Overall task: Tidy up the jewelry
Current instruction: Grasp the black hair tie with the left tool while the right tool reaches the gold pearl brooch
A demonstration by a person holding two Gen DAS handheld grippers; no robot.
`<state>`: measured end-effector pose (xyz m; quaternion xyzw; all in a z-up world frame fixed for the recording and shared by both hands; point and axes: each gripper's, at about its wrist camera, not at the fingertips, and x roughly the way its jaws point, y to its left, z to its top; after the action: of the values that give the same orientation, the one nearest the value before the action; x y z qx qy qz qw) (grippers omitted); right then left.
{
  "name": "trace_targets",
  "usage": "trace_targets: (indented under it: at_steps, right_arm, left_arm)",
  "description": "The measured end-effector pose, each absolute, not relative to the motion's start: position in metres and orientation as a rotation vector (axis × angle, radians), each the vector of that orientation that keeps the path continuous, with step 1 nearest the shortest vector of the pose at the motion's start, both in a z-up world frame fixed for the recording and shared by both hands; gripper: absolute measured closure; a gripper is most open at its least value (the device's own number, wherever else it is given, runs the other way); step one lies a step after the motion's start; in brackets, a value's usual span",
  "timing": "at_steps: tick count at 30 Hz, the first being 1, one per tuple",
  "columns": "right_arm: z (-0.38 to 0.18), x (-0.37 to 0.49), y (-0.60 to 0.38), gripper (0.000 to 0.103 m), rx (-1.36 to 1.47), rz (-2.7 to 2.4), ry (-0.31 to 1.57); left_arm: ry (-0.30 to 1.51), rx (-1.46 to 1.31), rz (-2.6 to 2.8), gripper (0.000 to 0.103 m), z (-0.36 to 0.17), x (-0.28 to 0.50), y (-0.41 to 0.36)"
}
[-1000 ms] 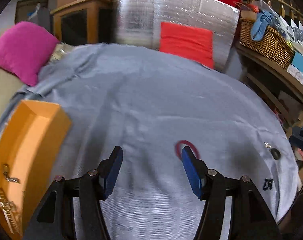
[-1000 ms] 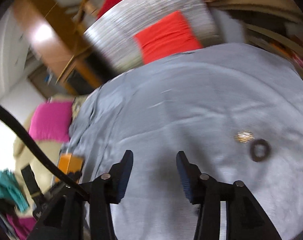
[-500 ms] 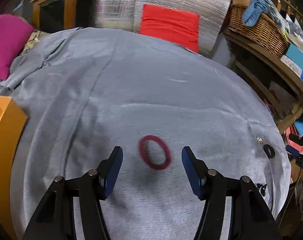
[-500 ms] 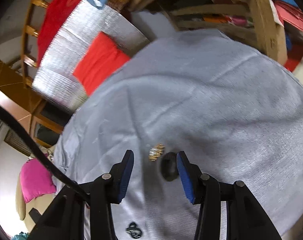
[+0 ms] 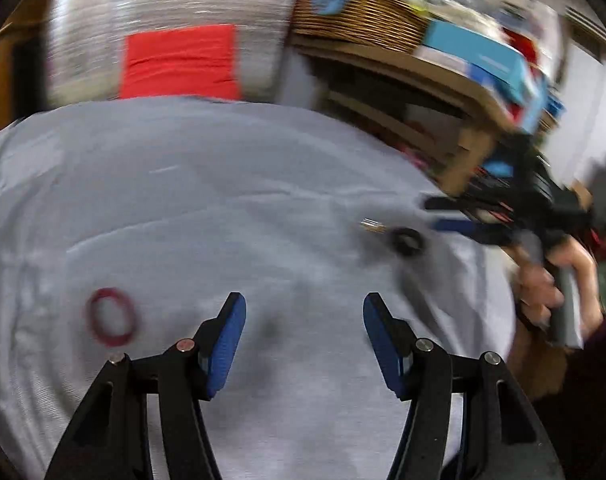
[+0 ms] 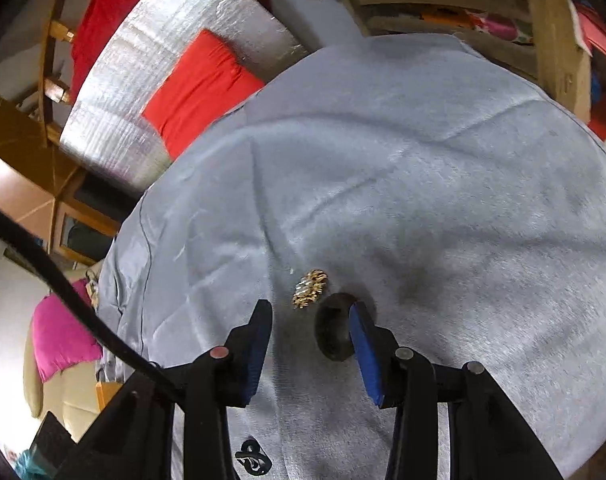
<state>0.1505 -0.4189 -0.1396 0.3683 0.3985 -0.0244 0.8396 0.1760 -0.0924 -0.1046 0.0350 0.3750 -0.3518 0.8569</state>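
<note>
Ring [image 6: 334, 333] against right gripper's [image 6: 311, 344] right finger

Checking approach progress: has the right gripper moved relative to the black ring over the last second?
Yes. The right gripper has closed in on the black ring, which now sits between its fingers, beside the gold brooch.

A lived-in home, likely a cluttered living room. A grey cloth [image 6: 443, 160] covers the work surface. Behind it lean a red cushion [image 6: 199, 88] and a silver foil mat [image 6: 143, 80]. A wooden shelf [image 5: 403, 76] carries a wicker basket [image 5: 359, 20] and boxes [image 5: 479, 56]. A pink cushion [image 6: 61, 336] lies on a beige sofa [image 6: 47, 400].
</note>
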Motion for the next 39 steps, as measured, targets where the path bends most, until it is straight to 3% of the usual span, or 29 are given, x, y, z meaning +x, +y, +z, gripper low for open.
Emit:
trace_targets:
  at_steps: [16, 17, 19, 22, 33, 36, 39]
  right_arm:
    - [-0.157, 0.203, -0.395, 0.058, 0.614, -0.046, 0.944]
    - [-0.16, 0.206, -0.395, 0.057, 0.609, -0.057, 0.955]
    - [-0.163, 0.21, -0.394, 0.054, 0.611, -0.058, 0.964]
    - [-0.163, 0.215, -0.387, 0.051, 0.58, -0.069, 0.974]
    - [-0.168, 0.222, -0.346, 0.052, 0.24, -0.14, 1.015]
    - [-0.169, 0.222, -0.335, 0.061, 0.148, -0.176, 1.014]
    - [-0.169, 0.221, -0.333, 0.063, 0.117, -0.201, 1.005]
  left_arm:
    - [0.904, 0.254, -0.918, 0.04, -0.15, 0.151, -0.185]
    - [0.908, 0.251, -0.921, 0.042, -0.152, 0.152, -0.186]
    - [0.913, 0.246, -0.921, 0.062, -0.153, 0.156, -0.189]
    - [0.944, 0.188, -0.917, 0.078, -0.151, 0.166, -0.18]
    - [0.948, 0.052, -0.814, 0.079, -0.137, 0.185, -0.136]
    - [0.953, 0.031, -0.775, 0.079, -0.136, 0.192, -0.126]
    - [0.951, 0.015, -0.741, 0.079, -0.135, 0.195, -0.115]
